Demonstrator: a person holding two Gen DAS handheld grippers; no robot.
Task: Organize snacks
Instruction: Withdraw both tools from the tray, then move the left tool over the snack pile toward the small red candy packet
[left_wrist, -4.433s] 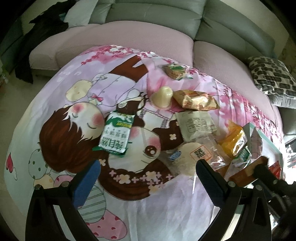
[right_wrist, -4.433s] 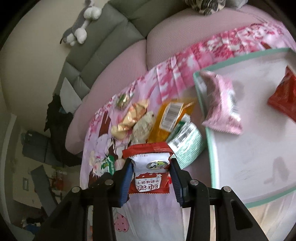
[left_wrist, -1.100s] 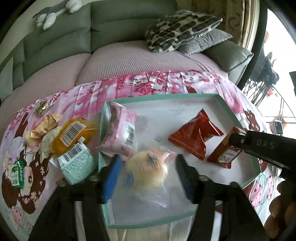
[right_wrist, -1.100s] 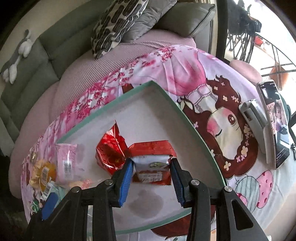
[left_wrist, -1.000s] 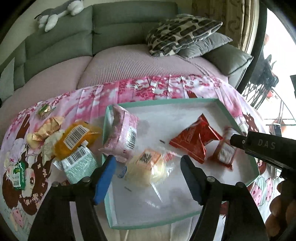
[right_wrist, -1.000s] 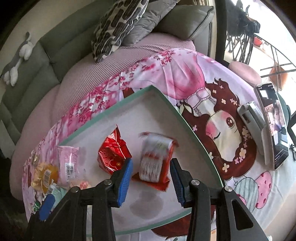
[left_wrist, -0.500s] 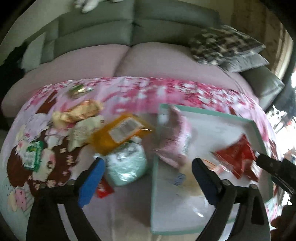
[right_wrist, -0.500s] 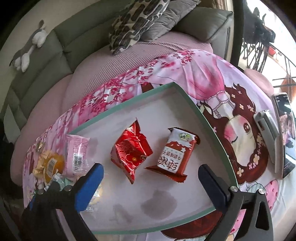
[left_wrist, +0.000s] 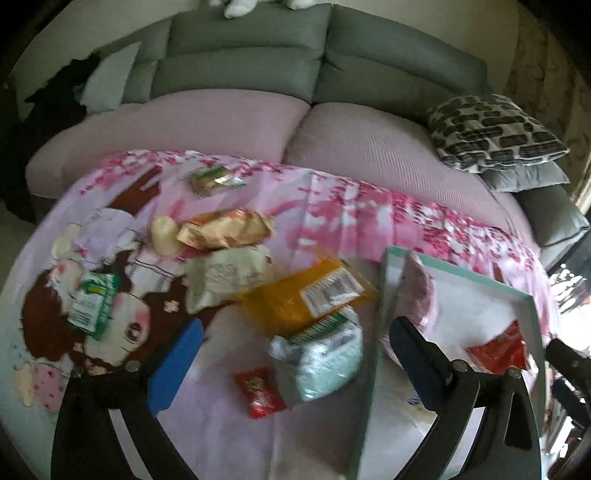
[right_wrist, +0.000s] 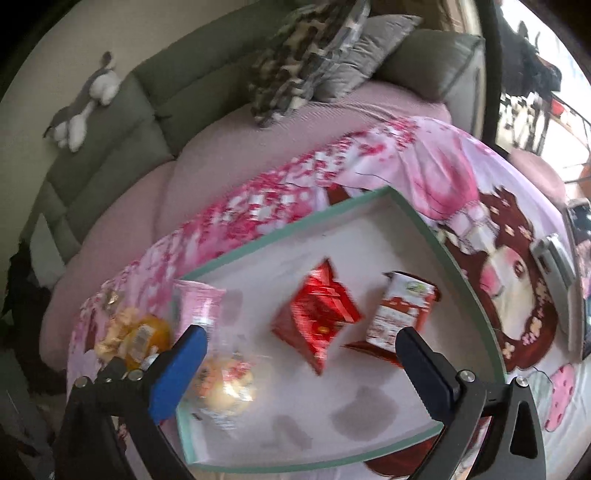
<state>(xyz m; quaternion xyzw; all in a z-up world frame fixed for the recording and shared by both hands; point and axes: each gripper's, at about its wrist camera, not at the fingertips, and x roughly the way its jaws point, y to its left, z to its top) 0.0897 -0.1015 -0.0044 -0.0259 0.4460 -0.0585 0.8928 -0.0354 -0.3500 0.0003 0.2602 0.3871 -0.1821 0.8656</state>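
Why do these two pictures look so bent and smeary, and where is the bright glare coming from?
Both views come through fisheye lenses, so the grey sofa bows and the corners go black. Left wrist view: motion blur smears the pale green snack packet and the teal-rimmed white tray. Right wrist view: the shiny red foil packet is blurred, and daylight blows out the window at the right edge.

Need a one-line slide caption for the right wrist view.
Open right gripper above the green-rimmed tray, which holds a red foil pack, a red-and-white biscuit pack, a pink packet and a clear-wrapped bun.
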